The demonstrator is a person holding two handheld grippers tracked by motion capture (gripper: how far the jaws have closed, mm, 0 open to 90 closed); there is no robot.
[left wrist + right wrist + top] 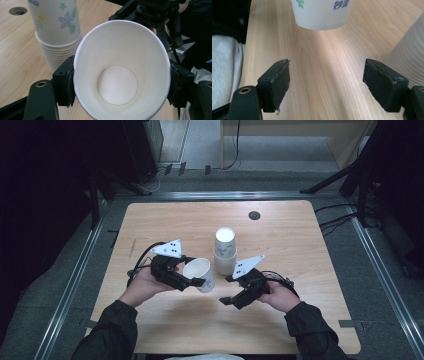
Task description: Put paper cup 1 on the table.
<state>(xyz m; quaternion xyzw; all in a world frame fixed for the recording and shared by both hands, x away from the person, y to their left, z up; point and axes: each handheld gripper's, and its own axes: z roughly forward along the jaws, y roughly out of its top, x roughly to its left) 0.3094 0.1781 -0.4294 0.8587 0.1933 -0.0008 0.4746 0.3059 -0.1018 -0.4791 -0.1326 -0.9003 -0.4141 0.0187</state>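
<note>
My left gripper (196, 279) is shut on a white paper cup (200, 271), held tilted just above the table to the left of a stack of flowered paper cups (225, 251). In the left gripper view the pads press both sides of the cup's rim (120, 50), its mouth facing the camera, with the stack (56, 30) behind it. My right gripper (226, 290) hovers in front of the stack, open. In the right gripper view its pads (274, 82) stand wide apart with nothing between them; the held cup's base (322, 12) hangs ahead and the stack (409, 57) is at the right.
The wooden table (290, 245) has a round cable hole (254, 215) behind the stack. Metal rails and grey floor surround it, and dark stands and cables lie beyond the far edge. The person's sleeves come in at the near edge.
</note>
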